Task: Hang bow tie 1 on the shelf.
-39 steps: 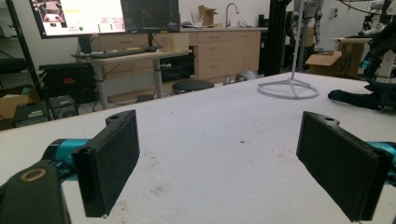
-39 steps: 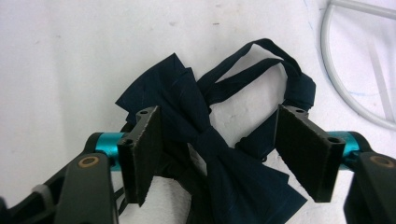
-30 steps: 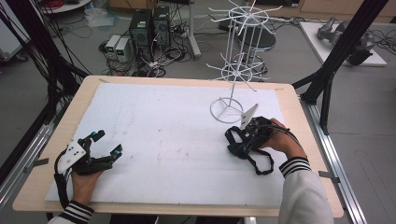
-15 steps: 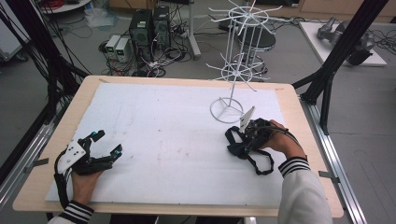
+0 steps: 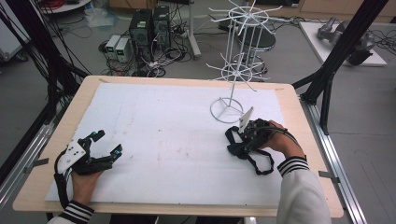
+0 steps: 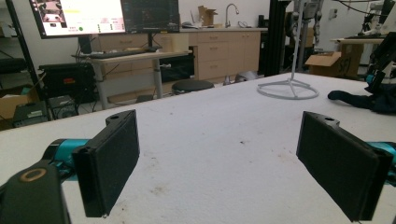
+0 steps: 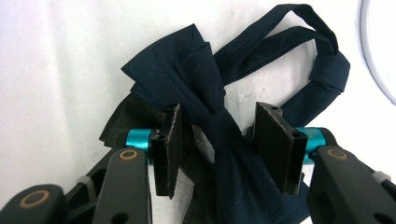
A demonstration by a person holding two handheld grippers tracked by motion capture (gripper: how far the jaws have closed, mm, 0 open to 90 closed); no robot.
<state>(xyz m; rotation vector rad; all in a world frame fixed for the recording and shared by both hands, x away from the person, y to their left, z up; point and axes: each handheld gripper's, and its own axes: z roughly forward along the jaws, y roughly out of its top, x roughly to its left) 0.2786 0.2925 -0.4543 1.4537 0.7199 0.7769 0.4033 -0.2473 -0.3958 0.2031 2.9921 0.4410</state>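
**Now the jaws close in on the dark bow tie**

Right, here we are at the white wire stand (image 5: 236, 70), and everything happens just in front of its ring base. The right gripper (image 7: 219, 140) sits over a navy bow tie (image 7: 187, 74) on the white mat (image 5: 163, 130), and its jaws have just been closing, the knot of the tie caught between them. The left pad looks to be against the cloth; the right pad seems to stand just off it, so whether the grip is firm I cannot tell. From the high view the tie (image 5: 236, 147) is a dark lump just in front of the stand, half covered by the right hand (image 5: 280, 142), its strap looping towards the person. The lower part of the tie runs out of the right gripper view at the bottom.

Well to the left of the stand, the left gripper (image 6: 219, 154) rests on the mat with its jaws spread wide and bare mat between them. From there the stand's upper arms are cut off at the top.
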